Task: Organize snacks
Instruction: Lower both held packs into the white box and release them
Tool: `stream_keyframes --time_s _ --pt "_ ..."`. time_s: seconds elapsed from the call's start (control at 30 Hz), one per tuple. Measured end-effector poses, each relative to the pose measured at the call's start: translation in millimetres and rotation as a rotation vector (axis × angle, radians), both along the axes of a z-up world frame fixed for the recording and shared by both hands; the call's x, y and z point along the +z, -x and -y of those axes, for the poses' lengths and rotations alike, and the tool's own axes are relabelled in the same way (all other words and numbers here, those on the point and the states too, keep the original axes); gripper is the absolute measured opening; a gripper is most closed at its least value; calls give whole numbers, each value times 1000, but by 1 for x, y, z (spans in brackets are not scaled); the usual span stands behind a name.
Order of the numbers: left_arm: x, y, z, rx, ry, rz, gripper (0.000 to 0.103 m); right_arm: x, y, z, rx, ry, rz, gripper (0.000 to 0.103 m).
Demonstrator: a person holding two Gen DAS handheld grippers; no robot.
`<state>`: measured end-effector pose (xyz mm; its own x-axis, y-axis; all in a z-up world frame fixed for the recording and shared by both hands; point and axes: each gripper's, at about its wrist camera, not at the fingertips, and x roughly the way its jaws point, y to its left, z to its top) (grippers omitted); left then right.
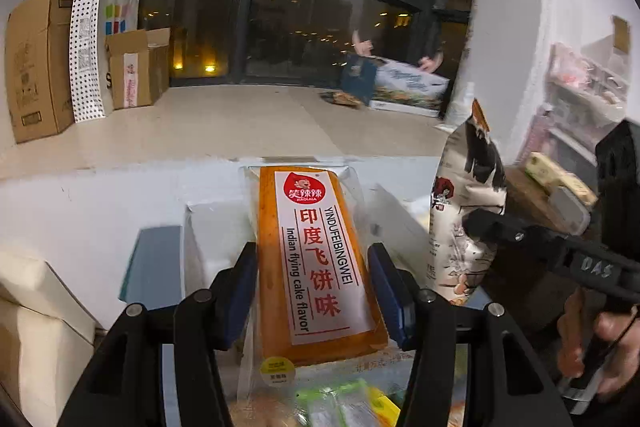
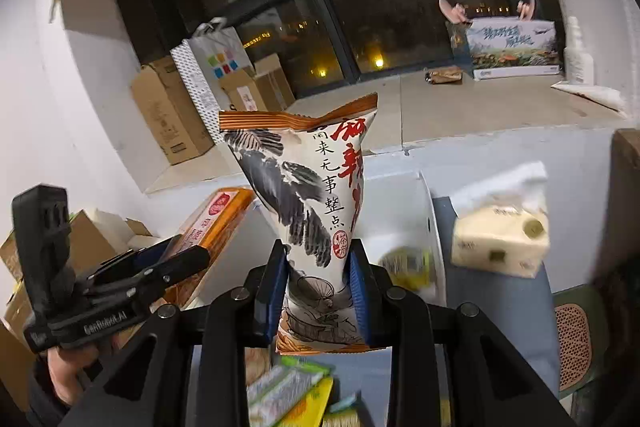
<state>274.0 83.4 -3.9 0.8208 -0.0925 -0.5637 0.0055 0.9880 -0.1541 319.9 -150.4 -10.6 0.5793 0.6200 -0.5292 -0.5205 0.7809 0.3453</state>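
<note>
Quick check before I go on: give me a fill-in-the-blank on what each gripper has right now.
1. The left gripper is shut on the ____ snack pack.
2. The right gripper is shut on a white ____ with ink-brush art.
3. The printed English on the snack pack reads "Indian flying ____ flavor".

Missing words: orange; bag; cake

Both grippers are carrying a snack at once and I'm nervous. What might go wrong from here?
1. The right gripper pinches the puffy white bag low down, so the top-heavy bag may tilt or slip.
2. The left gripper holds the long orange pack near one end; it may droop.
3. The two snacks are close together and may collide.
</note>
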Motion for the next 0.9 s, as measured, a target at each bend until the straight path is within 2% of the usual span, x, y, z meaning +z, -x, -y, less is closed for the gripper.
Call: stream_keyframes --time_s 0.13,0.2,0.23,0.27,0.33,0.43,0.73,0.9 --pt "-10 -34 -12 29 -3 -16 60 -3 -39 -28 15 8 -45 33" --pt "-19 -47 -19 55 -19 -30 68 -10 -57 -41 19 19 -83 40" --pt "-24 -52 -20 59 -16 -47 84 -16 -65 -44 18 15 -108 74" --pt "-30 -57 -27 98 -15 -75 96 -22 -73 -47 18 5 -136 103" --pt "-37 -55 -36 111 27 -70 103 -30 -81 -45 -3 -51 -146 103" --pt "-44 -50 -39 97 53 -92 103 -33 -81 -39 -15 -88 -167 103" --pt "-38 -25 -30 97 -10 -85 103 -21 -57 -41 10 -22 -89 103" --pt "-35 27 -17 50 -9 -70 103 -8 -15 -41 50 55 11 103"
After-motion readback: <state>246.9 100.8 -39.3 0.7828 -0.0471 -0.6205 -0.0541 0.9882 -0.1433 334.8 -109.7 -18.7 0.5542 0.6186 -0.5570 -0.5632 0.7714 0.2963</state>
